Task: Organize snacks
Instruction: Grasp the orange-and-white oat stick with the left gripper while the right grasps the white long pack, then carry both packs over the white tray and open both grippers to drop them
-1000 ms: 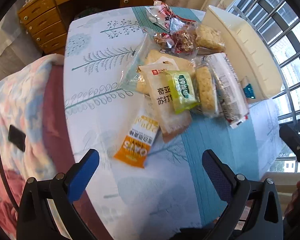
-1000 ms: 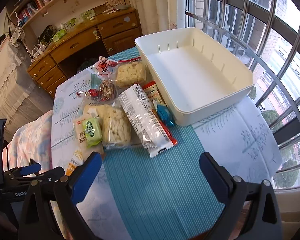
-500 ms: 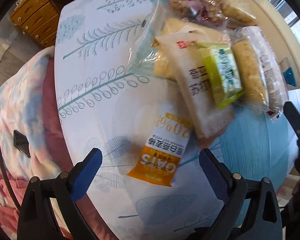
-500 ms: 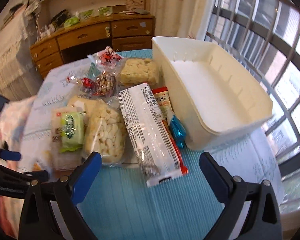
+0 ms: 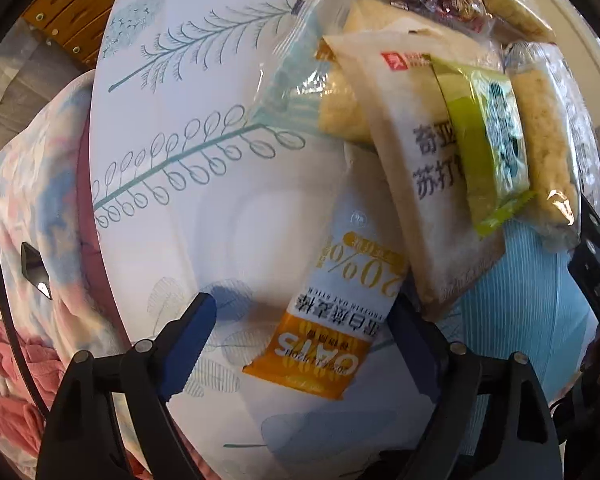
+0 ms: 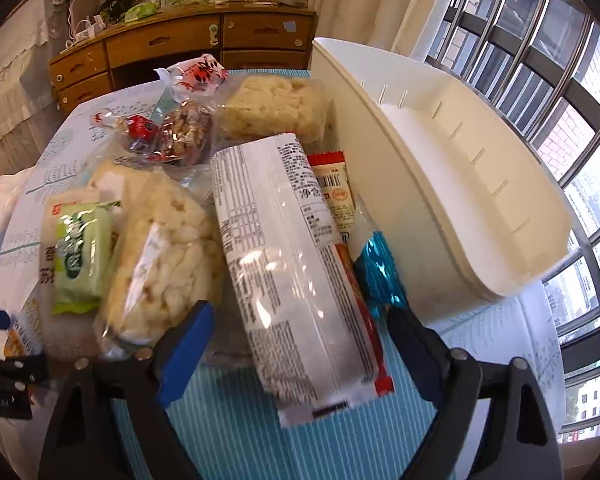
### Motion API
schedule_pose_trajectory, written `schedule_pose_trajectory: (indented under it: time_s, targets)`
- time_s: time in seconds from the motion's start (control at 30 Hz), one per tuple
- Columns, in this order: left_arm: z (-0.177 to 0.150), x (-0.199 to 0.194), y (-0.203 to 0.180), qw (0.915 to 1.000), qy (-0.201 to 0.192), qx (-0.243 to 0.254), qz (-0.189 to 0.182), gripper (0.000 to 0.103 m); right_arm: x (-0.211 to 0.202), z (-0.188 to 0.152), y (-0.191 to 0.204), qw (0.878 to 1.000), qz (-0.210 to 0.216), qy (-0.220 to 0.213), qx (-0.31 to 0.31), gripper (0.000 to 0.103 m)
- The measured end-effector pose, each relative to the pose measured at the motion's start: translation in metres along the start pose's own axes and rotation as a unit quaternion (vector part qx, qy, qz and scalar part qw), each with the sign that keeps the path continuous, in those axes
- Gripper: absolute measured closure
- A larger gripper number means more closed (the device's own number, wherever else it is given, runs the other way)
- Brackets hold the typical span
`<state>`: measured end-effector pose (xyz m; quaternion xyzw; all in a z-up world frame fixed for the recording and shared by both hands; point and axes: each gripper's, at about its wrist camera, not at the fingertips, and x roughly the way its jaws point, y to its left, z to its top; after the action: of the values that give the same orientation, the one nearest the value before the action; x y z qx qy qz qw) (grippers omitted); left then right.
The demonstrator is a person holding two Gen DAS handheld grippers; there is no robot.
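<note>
Left gripper (image 5: 304,320) jaws spread wide around the oats bar (image 5: 332,320) – nothing gripped. Right gripper (image 6: 300,320) jaws released over the long white cracker pack (image 6: 292,280), just beside the empty white bin (image 6: 460,216). Risk: the bar's far end is tucked under the soda-cracker packet (image 5: 416,184) – lifting could drag the pile.

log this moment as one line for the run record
left gripper: open, straddling oats bar | right gripper: open, straddling long white packet | white bin: empty
</note>
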<state>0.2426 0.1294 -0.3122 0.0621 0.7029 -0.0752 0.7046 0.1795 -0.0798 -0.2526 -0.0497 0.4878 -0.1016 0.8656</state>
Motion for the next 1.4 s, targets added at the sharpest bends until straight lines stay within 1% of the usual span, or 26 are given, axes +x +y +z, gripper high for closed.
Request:
schedule_pose_trajectory:
  time_s: [0.03, 0.1, 0.17, 0.23, 0.3, 0.33, 0.37, 0.47, 0.6, 0.63, 0.7, 0.77, 0.87, 0.97, 1.1, 1.17, 1.23, 1.33, 1.4]
  targets:
    - [0.001, 0.001, 0.000, 1.0000, -0.001, 0.002, 0.000, 0.017, 0.003, 0.002, 0.000, 1.000, 0.001, 0.002, -0.001, 0.020]
    - [0.004, 0.001, -0.002, 1.0000, -0.003, 0.006, 0.000, 0.018, 0.009, 0.006, -0.001, 1.000, 0.004, 0.007, 0.001, 0.030]
    - [0.004, 0.001, -0.004, 1.0000, -0.005, 0.005, 0.001, 0.021, 0.013, 0.009, -0.004, 1.000, 0.006, 0.014, 0.008, 0.032]
    - [0.005, -0.003, -0.007, 1.0000, -0.009, 0.004, 0.001, 0.028, 0.012, 0.011, -0.005, 1.000, 0.012, 0.018, 0.016, 0.036]
    - [0.006, -0.008, -0.012, 0.9999, -0.014, 0.003, 0.002, 0.041, 0.011, 0.011, -0.005, 1.000, 0.015, 0.020, 0.017, 0.041]
    - [0.006, -0.010, -0.012, 0.9998, -0.017, 0.003, 0.002, 0.046, 0.011, 0.011, -0.005, 0.999, 0.017, 0.023, 0.015, 0.041]
    - [0.006, -0.011, -0.012, 0.9998, -0.020, 0.003, 0.003, 0.055, 0.010, 0.011, -0.005, 0.999, 0.019, 0.026, 0.016, 0.042]
    - [0.005, -0.012, -0.008, 0.9998, -0.021, -0.002, 0.002, 0.060, 0.011, 0.012, -0.007, 0.998, 0.033, 0.043, 0.027, 0.043]
    - [0.002, -0.009, 0.005, 0.9995, -0.004, -0.029, -0.015, 0.061, 0.011, 0.016, -0.017, 0.992, 0.060, 0.086, 0.070, 0.044]
    - [-0.002, -0.010, 0.007, 0.9995, -0.001, -0.029, -0.015, 0.061, 0.010, 0.016, -0.018, 0.990, 0.064, 0.094, 0.079, 0.044]
    - [-0.005, -0.009, 0.009, 0.9996, 0.007, -0.024, -0.008, 0.061, 0.008, 0.015, -0.018, 0.989, 0.059, 0.106, 0.084, 0.044]
    - [-0.011, -0.009, 0.012, 0.9994, 0.014, -0.030, -0.012, 0.062, 0.006, 0.014, -0.017, 0.987, 0.054, 0.117, 0.092, 0.044]
    - [-0.022, -0.012, 0.019, 0.9982, 0.021, -0.048, -0.029, 0.062, 0.001, 0.011, -0.018, 0.980, 0.064, 0.138, 0.125, 0.045]
    - [-0.033, -0.018, 0.019, 0.9982, 0.018, -0.049, -0.030, 0.062, -0.007, 0.004, -0.021, 0.973, 0.072, 0.155, 0.154, 0.045]
    - [-0.045, -0.030, 0.024, 0.9983, 0.004, -0.048, -0.033, 0.062, -0.025, -0.010, -0.024, 0.966, 0.084, 0.164, 0.180, 0.046]
    - [-0.049, -0.039, 0.023, 0.9984, -0.007, -0.045, -0.034, 0.062, -0.036, -0.017, -0.024, 0.965, 0.089, 0.163, 0.183, 0.046]
    - [-0.055, -0.049, 0.021, 0.9984, -0.015, -0.039, -0.038, 0.062, -0.048, -0.022, -0.021, 0.967, 0.091, 0.157, 0.180, 0.046]
    - [-0.061, -0.060, 0.020, 0.9986, -0.009, -0.035, -0.038, 0.062, -0.067, -0.024, -0.015, 0.970, 0.095, 0.147, 0.168, 0.046]
    - [-0.066, -0.071, 0.016, 0.9980, -0.008, -0.037, -0.051, 0.062, -0.079, -0.023, -0.012, 0.973, 0.099, 0.138, 0.159, 0.046]
